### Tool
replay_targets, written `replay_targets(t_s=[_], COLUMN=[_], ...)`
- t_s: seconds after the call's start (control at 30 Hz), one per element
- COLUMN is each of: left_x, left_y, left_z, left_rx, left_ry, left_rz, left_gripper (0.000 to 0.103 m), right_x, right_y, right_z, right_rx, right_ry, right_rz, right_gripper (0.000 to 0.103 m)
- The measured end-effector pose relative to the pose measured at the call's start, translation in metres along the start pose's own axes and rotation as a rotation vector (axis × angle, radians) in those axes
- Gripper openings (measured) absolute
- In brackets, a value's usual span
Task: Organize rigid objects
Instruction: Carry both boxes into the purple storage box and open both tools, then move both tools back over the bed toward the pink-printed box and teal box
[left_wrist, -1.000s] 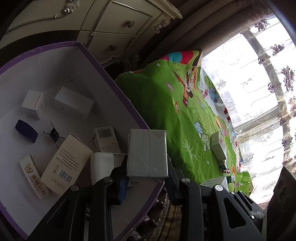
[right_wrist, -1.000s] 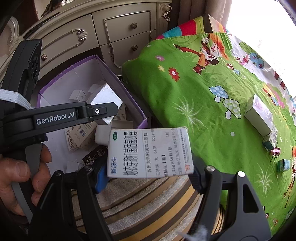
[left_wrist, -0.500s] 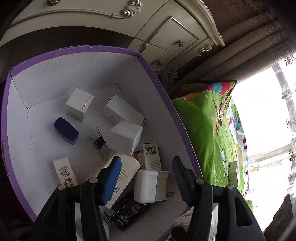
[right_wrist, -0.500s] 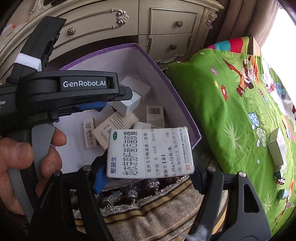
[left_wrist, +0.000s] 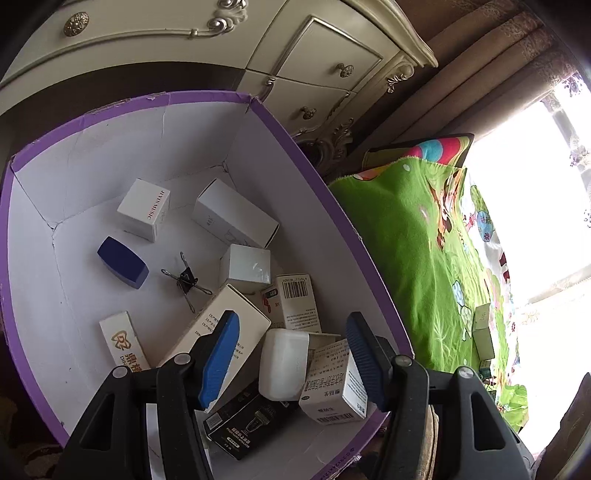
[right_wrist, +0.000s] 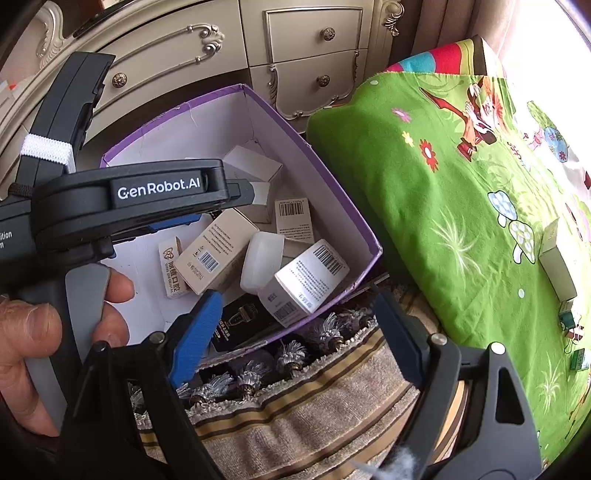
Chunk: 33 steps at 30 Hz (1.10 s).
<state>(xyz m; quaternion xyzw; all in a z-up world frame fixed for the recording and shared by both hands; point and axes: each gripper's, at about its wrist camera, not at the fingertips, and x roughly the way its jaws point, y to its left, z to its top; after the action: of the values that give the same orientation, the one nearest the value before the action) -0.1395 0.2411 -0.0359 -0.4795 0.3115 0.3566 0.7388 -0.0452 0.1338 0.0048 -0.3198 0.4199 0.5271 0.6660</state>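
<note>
My left hand-held gripper (left_wrist: 291, 354) hung over the purple box (left_wrist: 325, 192), its jaws opening with nothing gripped. My right hand-held gripper (right_wrist: 295, 325) was also opening, holding nothing, above the box's near edge. Just below, a white medicine carton (right_wrist: 306, 280) lay tilted in the near corner against a white plastic bottle (right_wrist: 260, 258), beside a black packet (left_wrist: 247, 417). Farther in sat more small cartons, a black binder clip (left_wrist: 186, 278) and a blue case (left_wrist: 123, 262). Beyond stood a cream dresser (right_wrist: 295, 55).

Cream dresser (right_wrist: 258, 55) behind, brown curtains (left_wrist: 480, 74), striped fringed rug (right_wrist: 295, 406) below
</note>
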Motion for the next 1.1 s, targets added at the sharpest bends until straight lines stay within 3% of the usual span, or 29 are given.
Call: replay_targets(t_s=[0.3,0.63,1.1], left_x=[-0.004,0.017,0.05], left_y=[-0.041,-0.103,-0.197], left_z=[0.002,-0.013,-0.036], left_rx=[0.13,0.276,0.431], left_ry=[-0.059,-0.002,0.047], left_rz=[0.014,0.019,-0.032], left_gripper=[0.065,0.066,0.083], right_x=[-0.014,-0.034,-0.064], right_y=[-0.039,-0.102,-0.222], right_z=[-0.003,-0.011,-0.032], right_rx=[0.053,0.15,0.334], right_ry=[-0.051,-0.114,-0.175], right_rz=[-0.091,-0.191,-0.367], right_gripper=[0.087,0.087,0.088])
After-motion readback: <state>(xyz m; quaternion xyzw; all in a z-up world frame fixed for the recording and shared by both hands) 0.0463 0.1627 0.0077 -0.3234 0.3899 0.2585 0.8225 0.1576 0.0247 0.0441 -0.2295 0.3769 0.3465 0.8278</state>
